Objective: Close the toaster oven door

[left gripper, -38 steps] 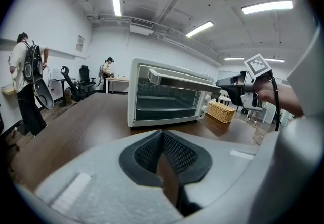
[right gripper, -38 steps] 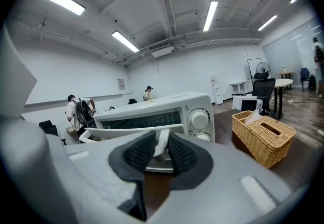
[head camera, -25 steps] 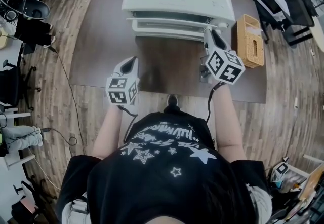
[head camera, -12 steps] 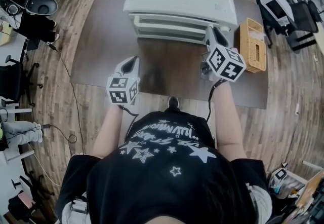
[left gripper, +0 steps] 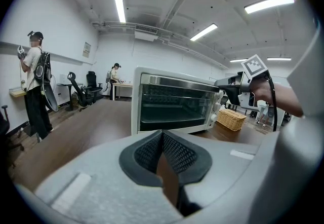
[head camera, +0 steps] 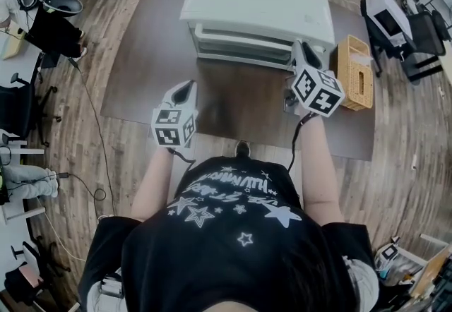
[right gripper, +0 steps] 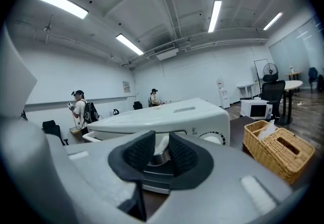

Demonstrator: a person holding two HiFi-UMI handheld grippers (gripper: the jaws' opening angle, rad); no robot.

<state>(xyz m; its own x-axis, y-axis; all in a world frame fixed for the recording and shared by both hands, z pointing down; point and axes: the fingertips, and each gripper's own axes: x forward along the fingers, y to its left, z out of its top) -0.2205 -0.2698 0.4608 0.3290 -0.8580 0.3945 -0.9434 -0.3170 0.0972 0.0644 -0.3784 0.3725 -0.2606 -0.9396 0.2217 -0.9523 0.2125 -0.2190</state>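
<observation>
The white toaster oven [head camera: 258, 3] stands at the far side of the brown table [head camera: 240, 102]. In the left gripper view its glass door [left gripper: 174, 109] stands upright against the oven front. My right gripper [head camera: 302, 46] is at the door's top right corner. Its pads are shut on the right end of the door handle [right gripper: 161, 154], which shows white and metallic between them. My left gripper [head camera: 188, 85] hovers over the table's near left part, well short of the oven. Its pads are shut with nothing between them [left gripper: 163, 139].
A wicker basket [head camera: 353, 70] sits on the table right of the oven, close to my right gripper. A microwave [head camera: 385, 10] and office chairs stand beyond the table on the right. Two people stand far off near the left wall.
The oven door has swung up from partly open to upright against the oven, with my right gripper following the handle up and forward. My left gripper has stayed where it was.
</observation>
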